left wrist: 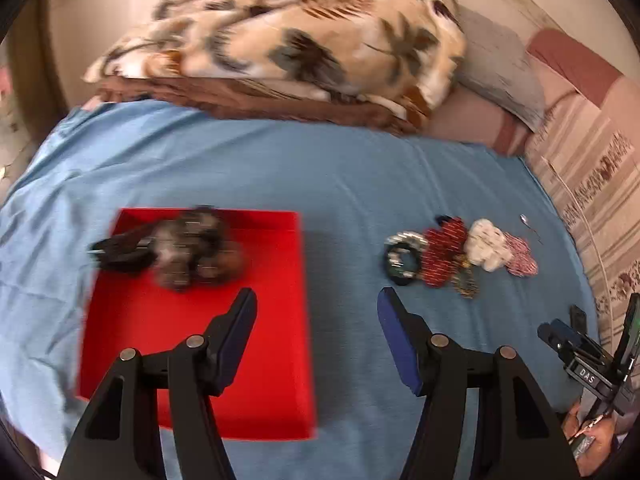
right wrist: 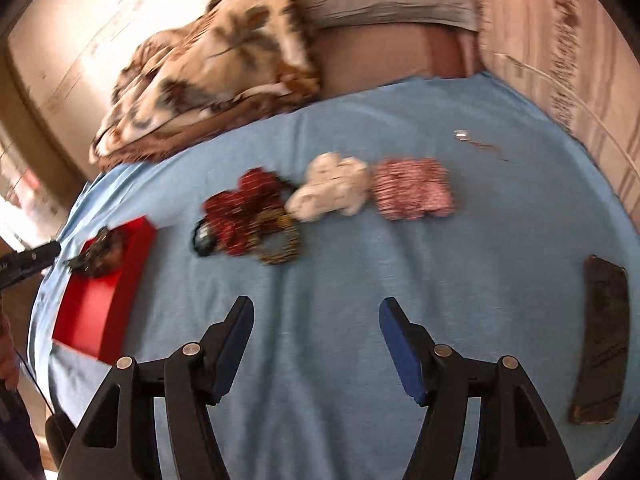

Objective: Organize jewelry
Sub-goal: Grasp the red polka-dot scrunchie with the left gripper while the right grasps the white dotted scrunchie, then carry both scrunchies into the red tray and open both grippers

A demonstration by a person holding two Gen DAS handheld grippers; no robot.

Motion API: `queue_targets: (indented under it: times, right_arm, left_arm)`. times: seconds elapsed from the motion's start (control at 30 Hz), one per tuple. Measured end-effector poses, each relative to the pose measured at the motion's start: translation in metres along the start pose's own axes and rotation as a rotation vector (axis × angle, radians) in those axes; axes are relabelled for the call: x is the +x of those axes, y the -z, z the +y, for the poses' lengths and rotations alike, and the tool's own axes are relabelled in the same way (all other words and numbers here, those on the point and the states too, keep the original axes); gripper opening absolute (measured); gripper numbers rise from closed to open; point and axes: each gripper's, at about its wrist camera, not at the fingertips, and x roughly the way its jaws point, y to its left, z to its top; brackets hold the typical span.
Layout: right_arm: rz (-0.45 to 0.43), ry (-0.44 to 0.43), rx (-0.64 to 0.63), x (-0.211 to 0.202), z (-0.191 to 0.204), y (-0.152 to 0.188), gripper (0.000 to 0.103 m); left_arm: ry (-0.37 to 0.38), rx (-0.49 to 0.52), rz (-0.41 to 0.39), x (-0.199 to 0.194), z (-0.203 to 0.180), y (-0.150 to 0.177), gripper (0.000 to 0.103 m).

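A red tray (left wrist: 256,380) lies on the blue sheet with a dark pile of hair accessories (left wrist: 188,250) at its far end; it also shows in the right wrist view (right wrist: 92,312). To the right lie a red scrunchie (left wrist: 442,256) (right wrist: 240,210), a white one (left wrist: 488,244) (right wrist: 332,190), a pink patterned one (left wrist: 520,258) (right wrist: 412,188), a leopard-print one (right wrist: 280,244) and a beaded bracelet (left wrist: 402,254). My left gripper (left wrist: 316,300) is open and empty over the tray's right edge. My right gripper (right wrist: 316,308) is open and empty, short of the scrunchies.
A floral blanket (left wrist: 288,40) and a grey pillow (left wrist: 496,64) lie at the far end of the bed. A dark phone-like slab (right wrist: 600,344) lies on the sheet at the right. A small silver item (right wrist: 464,135) lies beyond the pink scrunchie.
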Motion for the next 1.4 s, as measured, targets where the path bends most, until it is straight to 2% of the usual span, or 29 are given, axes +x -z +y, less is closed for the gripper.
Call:
queue_targets:
  times: [0.3,0.53,0.6,0.7,0.73,0.77,0.8,0.83,0.87,0.9,1.0,1.13,1.4]
  right_arm:
    - [-0.036,0.031,0.077,0.020,-0.050,-0.026,0.070]
    - [0.007,-0.162,0.181,0.062,-0.045,-0.055,0.068]
    - [0.021,-0.180,0.199,0.077,-0.042,-0.061,0.067]
    - [0.035,-0.159,0.222,0.100,-0.038,-0.069,0.067]
    - [0.042,-0.167,0.246,0.108,-0.038,-0.072,0.067]
    - [0.048,-0.169,0.259,0.113,-0.041,-0.073,0.061]
    - [0.053,-0.161,0.270,0.117,-0.042,-0.074,0.045]
    - [0.062,-0.153,0.279,0.121,-0.042,-0.075,0.033]
    - [0.067,-0.159,0.283,0.123,-0.043,-0.075,0.013]
    - [0.068,-0.161,0.284,0.124,-0.043,-0.075,0.011]
    - [0.039,-0.150,0.242,0.112,-0.038,-0.075,0.006]
    - [-0.006,-0.152,0.210,0.087,-0.033,-0.077,0.006]
    - [-0.059,-0.172,0.164,0.034,-0.018,-0.070,0.006]
  left_arm:
    - [0.062,0.061,0.095,0.073,-0.078,-0.018,0.062]
    - [0.066,0.106,0.147,0.131,-0.115,-0.037,0.062]
    - [0.067,0.117,0.156,0.141,-0.120,-0.040,0.062]
    - [0.057,0.152,0.169,0.156,-0.128,-0.042,0.062]
    - [0.061,0.162,0.176,0.160,-0.129,-0.042,0.059]
    - [0.069,0.172,0.181,0.164,-0.131,-0.041,0.052]
    - [0.071,0.178,0.186,0.166,-0.132,-0.041,0.028]
    - [0.075,0.180,0.200,0.168,-0.132,-0.040,0.006]
    - [0.091,0.174,0.213,0.168,-0.132,-0.038,0.006]
    - [0.103,0.167,0.206,0.166,-0.131,-0.038,0.006]
    - [0.135,0.166,0.172,0.149,-0.132,-0.036,0.006]
    - [0.205,0.131,0.128,0.112,-0.128,-0.036,0.006]
    - [0.279,0.078,0.059,0.037,-0.102,-0.026,0.006]
